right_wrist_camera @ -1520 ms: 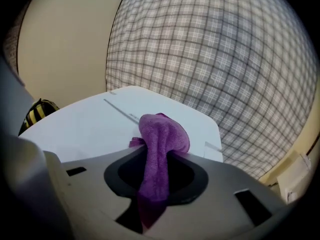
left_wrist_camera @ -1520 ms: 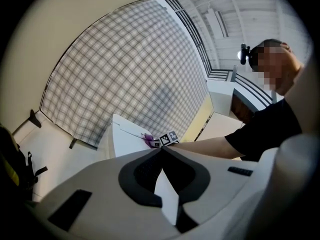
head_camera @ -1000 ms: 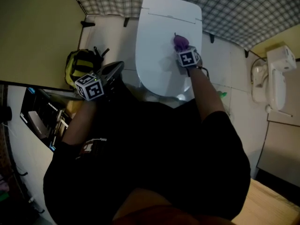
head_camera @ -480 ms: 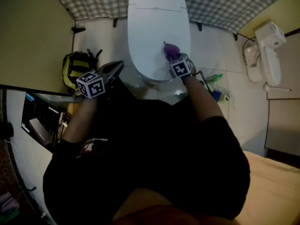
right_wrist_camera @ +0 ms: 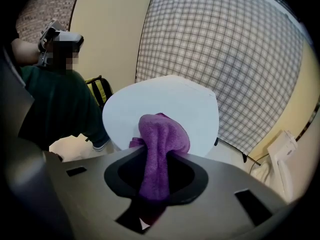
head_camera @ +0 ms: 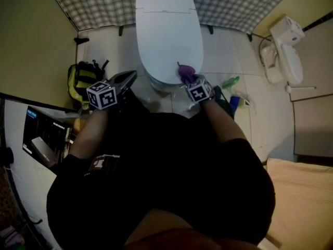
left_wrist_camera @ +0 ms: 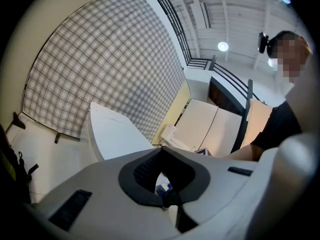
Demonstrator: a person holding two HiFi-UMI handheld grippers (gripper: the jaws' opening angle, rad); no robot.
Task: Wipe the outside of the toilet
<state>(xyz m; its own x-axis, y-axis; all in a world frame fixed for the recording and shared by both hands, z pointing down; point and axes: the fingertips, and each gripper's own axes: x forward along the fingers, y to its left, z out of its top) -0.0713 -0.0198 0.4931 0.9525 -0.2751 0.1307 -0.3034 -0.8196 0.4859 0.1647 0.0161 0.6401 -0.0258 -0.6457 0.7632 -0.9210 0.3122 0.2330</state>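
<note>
Right gripper (right_wrist_camera: 157, 160) pinches purple cloth (right_wrist_camera: 162, 139) tight between jaws. Cloth sticks up, top end folded over, lower end hangs down in gap. White toilet (right_wrist_camera: 165, 98) lid right behind cloth; can't tell if they touch. Checked wall (right_wrist_camera: 225, 49) behind toilet. Plain yellow wall (right_wrist_camera: 107, 29) at left. Person (right_wrist_camera: 52, 104) in dark green top at far left, shoe (right_wrist_camera: 100, 145) on pale floor. Yellow bag (right_wrist_camera: 99, 90) beside person. White thing (right_wrist_camera: 280, 156) low at right, near wall.
</note>
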